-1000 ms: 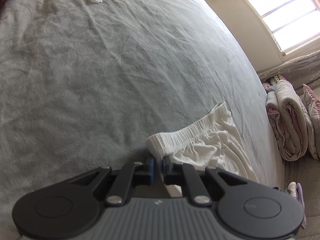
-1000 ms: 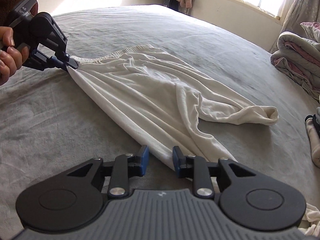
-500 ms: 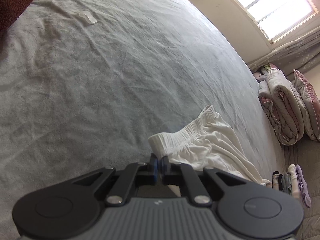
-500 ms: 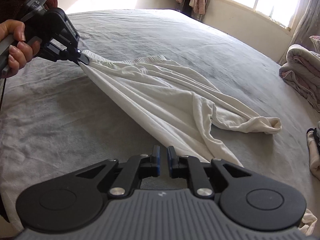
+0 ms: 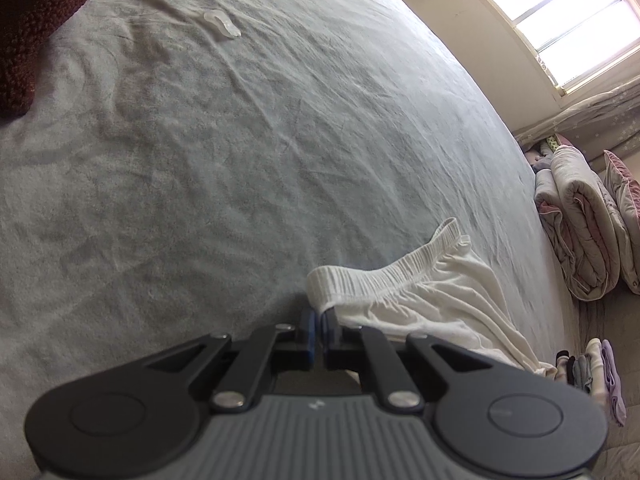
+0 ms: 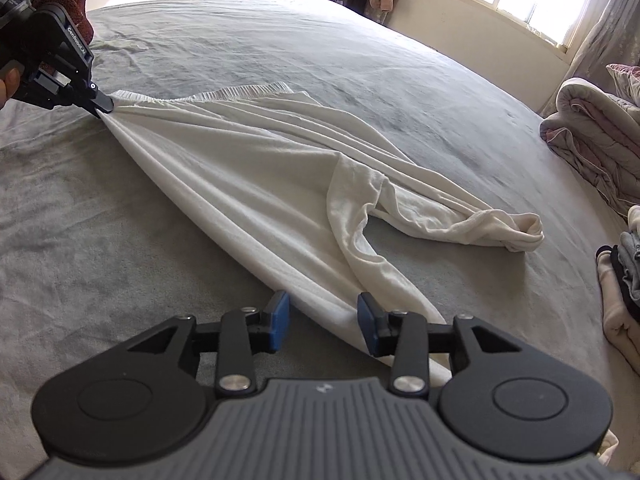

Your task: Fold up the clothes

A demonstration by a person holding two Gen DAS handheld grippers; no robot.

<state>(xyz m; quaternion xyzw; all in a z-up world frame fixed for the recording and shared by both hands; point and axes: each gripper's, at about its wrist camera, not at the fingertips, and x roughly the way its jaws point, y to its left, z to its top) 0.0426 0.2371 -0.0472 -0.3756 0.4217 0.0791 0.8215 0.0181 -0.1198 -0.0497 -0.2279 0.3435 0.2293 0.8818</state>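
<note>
left tool pinches white pants waistband, legs toward right tool.

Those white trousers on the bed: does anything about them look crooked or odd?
Yes. The white trousers lie stretched and creased; the far leg is twisted, its cuff bunched. The left gripper pinches the waistband corner.

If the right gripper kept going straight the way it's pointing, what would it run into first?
Most likely the white trousers: a leg lies between the right gripper's open jaws, which have just been opening, with the grey bed underneath.
</note>
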